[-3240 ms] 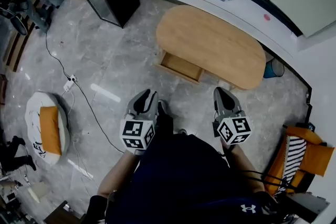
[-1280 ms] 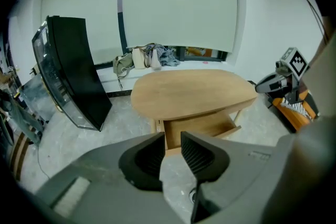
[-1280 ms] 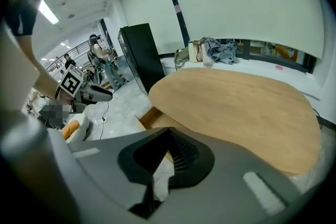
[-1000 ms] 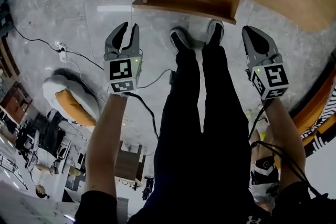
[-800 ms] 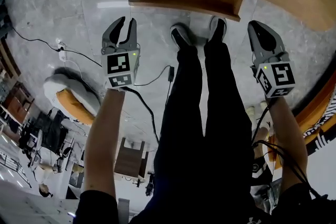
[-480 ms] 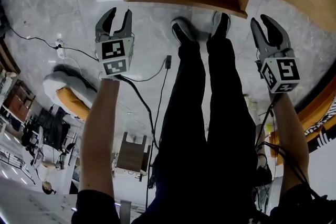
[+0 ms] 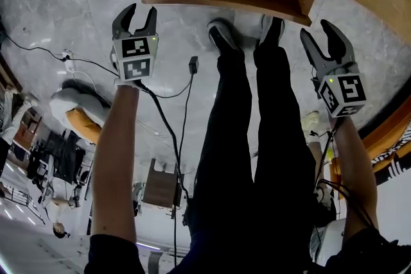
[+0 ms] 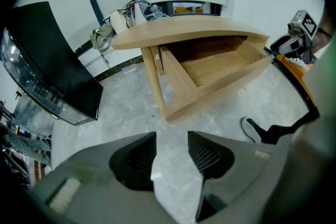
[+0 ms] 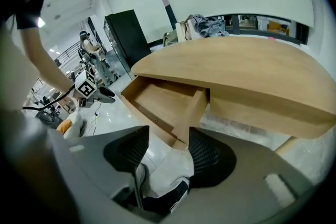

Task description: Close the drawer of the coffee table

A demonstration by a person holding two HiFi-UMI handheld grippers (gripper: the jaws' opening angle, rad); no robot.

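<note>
Grey floor (image 7: 83, 3) lies beneath the wooden drawer (image 7: 225, 2) (standing open).

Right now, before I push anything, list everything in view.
coffee table: one, light wood, ahead of the feet.
drawer: one, light wood, pulled out under the tabletop, empty.
cabinet: one, black, left of the table.
bags and clothes: one pile, pale and blue, on the ledge behind the table.
cushion: one, white and orange, floor at left.
shoes: two, black, on the floor by the drawer front.
left gripper and right gripper: two, grey, short of the drawer; jaws have just been opening, nothing between them.
</note>
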